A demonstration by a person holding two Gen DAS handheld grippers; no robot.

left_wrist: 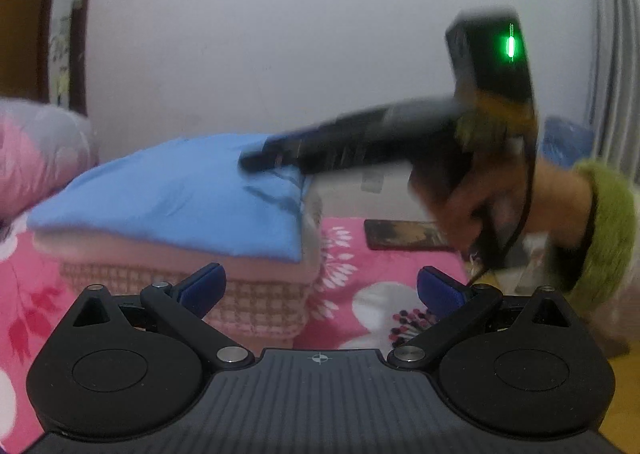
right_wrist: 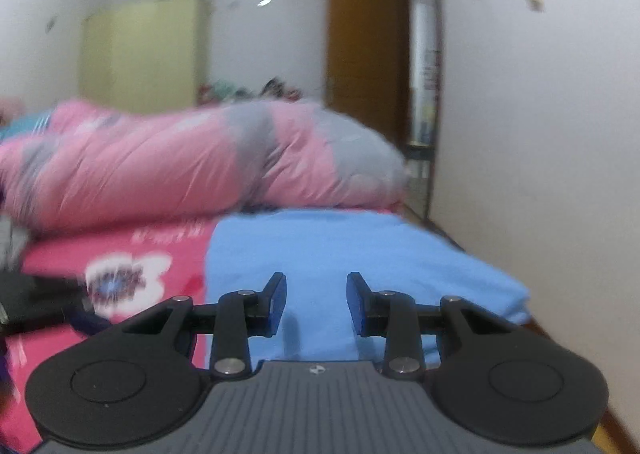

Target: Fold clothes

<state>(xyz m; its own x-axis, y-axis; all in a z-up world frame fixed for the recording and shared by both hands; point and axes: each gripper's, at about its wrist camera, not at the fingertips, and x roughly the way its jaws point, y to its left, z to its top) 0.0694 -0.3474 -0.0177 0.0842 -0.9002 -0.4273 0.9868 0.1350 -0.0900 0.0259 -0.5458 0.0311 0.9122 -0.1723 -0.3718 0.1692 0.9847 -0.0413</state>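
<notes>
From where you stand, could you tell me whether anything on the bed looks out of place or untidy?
Mostly tidy: the folded blue garment lies flat on top of a neat stack. One oddity is a dark flat object, perhaps a phone, lying loose on the floral sheet beside the stack. The pink duvet is bunched behind.

Matt blue cloth (right_wrist: 340, 250); glossy quilted duvet (right_wrist: 168, 165); printed cotton sheet (right_wrist: 160, 250); matt black plastic gripper (right_wrist: 316, 304); varnished wood door (right_wrist: 360, 37); fuzzy green sleeve (left_wrist: 608, 230)

Sky-blue folded garment (left_wrist: 172, 193), pink-and-beige checked cloth (left_wrist: 248, 306) beneath it, pink white-flowered bedsheet (left_wrist: 360, 254) beside it, pink-grey duvet (right_wrist: 180, 161) behind it
</notes>
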